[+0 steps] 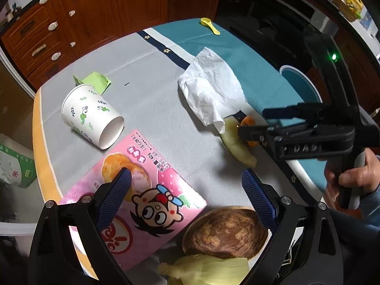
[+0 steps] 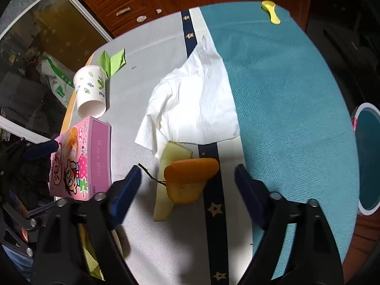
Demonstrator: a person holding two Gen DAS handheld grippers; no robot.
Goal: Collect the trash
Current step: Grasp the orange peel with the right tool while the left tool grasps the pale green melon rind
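A round worktop [image 2: 285, 90] covered with a cloth of grey and teal panels, divided by a dark blue band with gold stars [image 2: 215, 197], carries scattered trash. The right claw [image 2: 187, 181] points steeply down with its blue pads spread, standing on either side of an orange peel [image 2: 191, 169] that lies partly on a pale green rind [image 2: 163, 197]; the pads do not touch either piece. In the left wrist view the same claw [image 1: 251, 124] reaches in from the right above the peel [image 1: 248, 121] and the rind [image 1: 239, 148], and a hand [image 1: 353, 173] grips its handle. A crumpled white napkin [image 2: 190, 104] lies just beyond the rind, one corner overlapping it. The left claw [image 1: 186, 181] is likewise spread and holds nothing; it hangs over a pink snack box [image 1: 133, 194] printed with a cartoon face, beside a brown wooden bowl [image 1: 225, 232], with a pale yellow-green corn husk [image 1: 209, 270] at the lower edge of the view. A paper cup [image 1: 91, 116] with a leaf pattern lies on its side near the far left edge of the worktop, just in front of a folded green paper [image 1: 97, 80]. A yellow plastic spoon [image 2: 270, 11] rests on the teal panel at the far edge, well apart from the rest. Wooden cabinets [image 1: 78, 11] stand behind the worktop.
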